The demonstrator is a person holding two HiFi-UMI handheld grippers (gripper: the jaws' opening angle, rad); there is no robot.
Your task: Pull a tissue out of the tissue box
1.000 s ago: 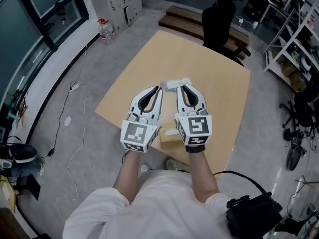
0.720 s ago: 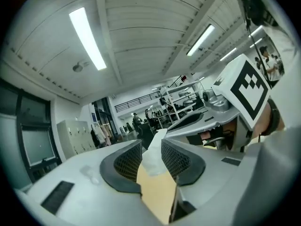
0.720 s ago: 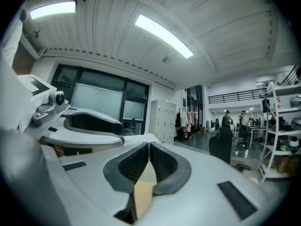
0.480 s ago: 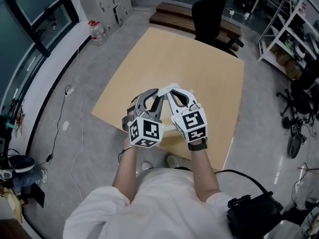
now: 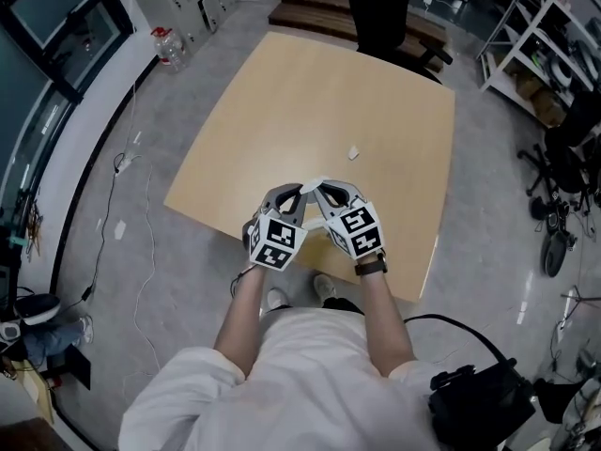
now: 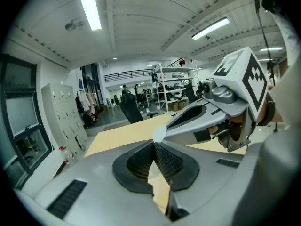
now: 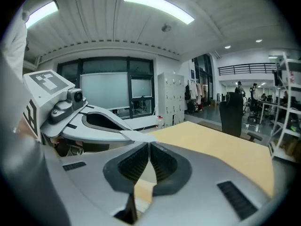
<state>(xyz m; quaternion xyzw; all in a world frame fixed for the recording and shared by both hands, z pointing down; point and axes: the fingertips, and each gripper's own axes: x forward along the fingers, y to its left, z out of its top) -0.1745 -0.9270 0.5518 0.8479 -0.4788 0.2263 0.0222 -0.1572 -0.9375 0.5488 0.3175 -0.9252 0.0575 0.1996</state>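
Both grippers have dropped to the table's near edge. The left gripper [image 6: 154,143] and right gripper [image 7: 149,145], grey moulded shells with black ribbed pads, are each clenched. Their tips converge on a thin white tissue [image 6: 160,133] pinched between them. The tissue box cannot be made out beneath them. Beyond, a small white scrap [image 5: 354,152] lies on the smooth pale-wood table [image 5: 310,92]. A black chair [image 5: 380,12] behind it is cut off.

We are holding the left gripper [image 5: 301,192] and right gripper [image 5: 322,187] side by side, tips touching, jaws pinched shut.
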